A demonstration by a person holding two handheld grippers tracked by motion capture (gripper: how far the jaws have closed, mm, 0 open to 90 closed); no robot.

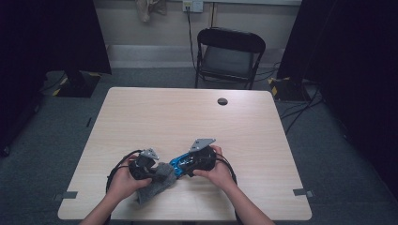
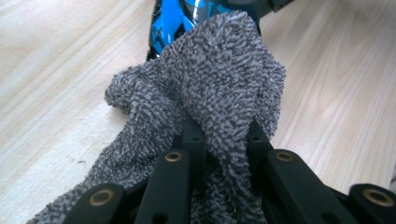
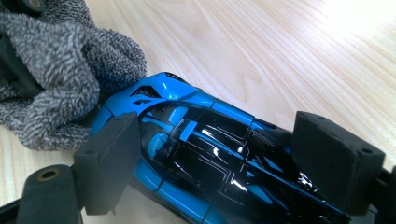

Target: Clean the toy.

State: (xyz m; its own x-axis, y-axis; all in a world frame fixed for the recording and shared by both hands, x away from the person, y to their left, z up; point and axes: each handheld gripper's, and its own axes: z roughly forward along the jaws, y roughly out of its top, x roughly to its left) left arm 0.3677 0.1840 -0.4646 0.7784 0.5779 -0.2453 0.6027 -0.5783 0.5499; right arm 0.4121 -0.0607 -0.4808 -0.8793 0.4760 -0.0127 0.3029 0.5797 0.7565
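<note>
A fluffy grey cloth (image 1: 155,186) lies near the front edge of the wooden table (image 1: 187,117). My left gripper (image 1: 161,172) is shut on it. In the left gripper view the cloth (image 2: 219,70) bunches up between the two black jaws of the left gripper (image 2: 223,128) and drapes over them. A glossy blue and black toy car (image 1: 179,163) sits just to the right. My right gripper (image 1: 184,165) is shut on the toy car across its sides. In the right gripper view the pads of the right gripper (image 3: 219,140) press both flanks of the car (image 3: 196,105), and the cloth (image 3: 56,79) touches its nose.
A black folding chair (image 1: 230,51) stands beyond the table's far edge. A round cable hole (image 1: 222,101) sits near the far side of the tabletop. Dark curtains hang at both sides, and cables run over the floor at the right.
</note>
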